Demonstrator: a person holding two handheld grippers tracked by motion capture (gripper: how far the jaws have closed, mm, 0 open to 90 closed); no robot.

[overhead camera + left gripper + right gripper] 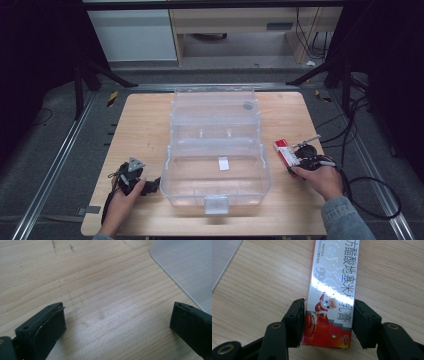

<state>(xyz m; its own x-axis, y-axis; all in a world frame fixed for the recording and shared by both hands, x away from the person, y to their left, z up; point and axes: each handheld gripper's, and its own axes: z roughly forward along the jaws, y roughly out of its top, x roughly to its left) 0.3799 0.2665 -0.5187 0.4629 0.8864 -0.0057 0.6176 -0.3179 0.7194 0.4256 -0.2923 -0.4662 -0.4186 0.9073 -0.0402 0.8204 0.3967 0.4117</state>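
A red-and-white carton (332,293), long and narrow with printed Chinese characters and a small cartoon figure on its face, is seen lying flat on the wooden table (145,125), just to the right of the clear plastic storage box (216,150) in the high view. In the right gripper view the red end of the carton is flanked by the two black jaws of the right gripper (327,322): the left pad is laid against the carton's long edge, and the right pad is set at the opposite edge (contact there looks likely, though a thin line of shadow makes firm pressure hard to confirm). The jaws are held roughly half spread, matched to the carton's width. No lifting is shown; the carton's underside is pressed to the wood grain.

In the high view the right gripper (304,159) is gripped by the person's right hand (325,180), with a denim sleeve (345,217) below and a black cable (372,192) looped at the table's right edge.

The left gripper (117,322) is held over bare wood near the box's front left corner, its jaws spread wide with nothing between them. A frosted corner of the plastic box (185,267) is caught at the upper right of that view. The box is open, its lid folded back, and a small white label (223,163) is seen inside.
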